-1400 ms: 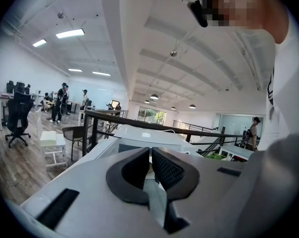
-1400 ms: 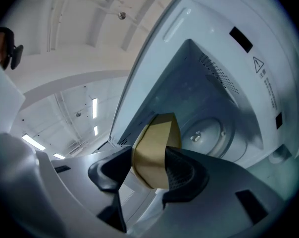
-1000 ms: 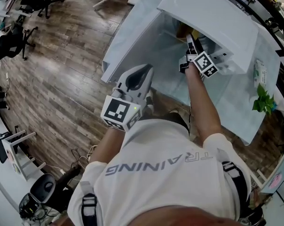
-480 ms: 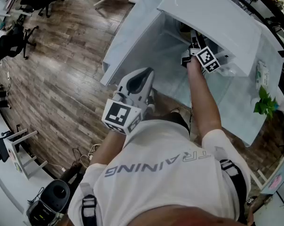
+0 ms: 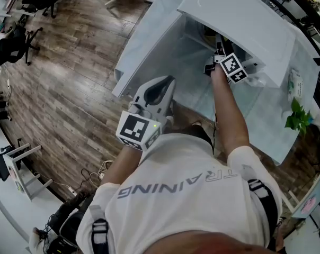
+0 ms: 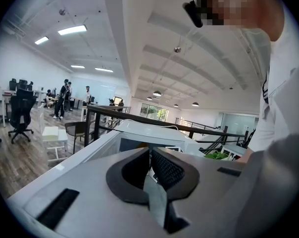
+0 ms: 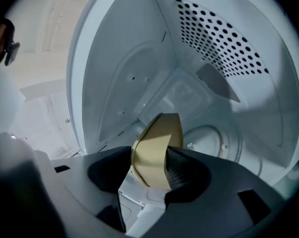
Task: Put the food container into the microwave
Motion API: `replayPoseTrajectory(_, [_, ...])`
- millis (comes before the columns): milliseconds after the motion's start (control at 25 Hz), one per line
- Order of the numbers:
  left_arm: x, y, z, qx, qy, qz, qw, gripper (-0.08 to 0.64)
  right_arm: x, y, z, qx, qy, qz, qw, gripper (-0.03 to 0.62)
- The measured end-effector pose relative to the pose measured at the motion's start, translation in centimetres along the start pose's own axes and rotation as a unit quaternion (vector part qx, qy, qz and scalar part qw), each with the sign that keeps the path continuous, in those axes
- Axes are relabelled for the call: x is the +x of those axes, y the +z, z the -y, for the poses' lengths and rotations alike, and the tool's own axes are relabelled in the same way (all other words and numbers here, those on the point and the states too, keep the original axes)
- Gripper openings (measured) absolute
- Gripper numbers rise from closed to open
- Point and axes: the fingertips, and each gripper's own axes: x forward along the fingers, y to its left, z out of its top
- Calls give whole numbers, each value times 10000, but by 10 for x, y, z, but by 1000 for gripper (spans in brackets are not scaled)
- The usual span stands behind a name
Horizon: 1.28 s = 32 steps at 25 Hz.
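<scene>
Here, the food container [image 7: 157,145] sits clamped between right gripper's [image 7: 153,158] jaws.

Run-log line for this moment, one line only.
right hand-held gripper: shut on food container, inside microwave | left hand-held gripper: shut, empty

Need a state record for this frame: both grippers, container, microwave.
right gripper: reached into the microwave cavity, jaws closed on the food container
food container: tan, between the right jaws, inside the cavity; whether it touches the floor cannot be told
left gripper: jaws together, nothing between them, held near the person's torso
microwave: white, open, on the table
task status: container inside, not yet released
</scene>
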Motion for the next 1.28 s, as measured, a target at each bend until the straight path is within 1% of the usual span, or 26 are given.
replayPoseTrajectory(120, [-1,-1,0,6,-19,-11,10000,44,-1,0,1,-32,-36,-12,10000,230])
replayPoseTrajectory(280, [-1,-1,0,-7,-23,-14,10000,44,-1,0,4,-120,-88,-73,9999,270])
replayPoseTrajectory(360, [-2,-1,1,-5,-33,-14,10000,44,-2,-1,3,-257,-120,-133,9995,305])
replayPoseTrajectory(480, [-4,-1,-1,-10,-46,-22,10000,44,-2,-6,-1,-463,-137,-279,9984,337])
replayPoseTrajectory(600, [-5,0,-2,-23,-60,-25,10000,44,-1,-14,0,-626,-152,-472,9968,347])
replayPoseTrajectory(760, [-7,0,-3,-47,-58,-22,10000,44,-2,-22,-1,-1024,-257,-754,9916,356])
replayPoseTrajectory(880, [-8,-2,-2,-78,-120,-36,9999,44,-3,-34,3,-1381,-415,-1098,9834,357])
replayPoseTrajectory(1040, [-9,-6,0,-179,-210,-52,9996,44,-6,-46,11,-1932,-624,-1581,9663,357])
replayPoseTrajectory(1120, [-10,-7,0,-143,-198,-71,9997,44,-8,-51,12,-2169,-673,-1746,9581,357])
replayPoseTrajectory(1200, [-12,-9,0,-70,-183,-106,9998,44,-10,-54,14,-2281,-728,-1863,9529,356])
replayPoseTrajectory(1280, [-13,-10,1,-58,-197,-124,9997,44,-11,-56,18,-2249,-804,-1937,9515,354])
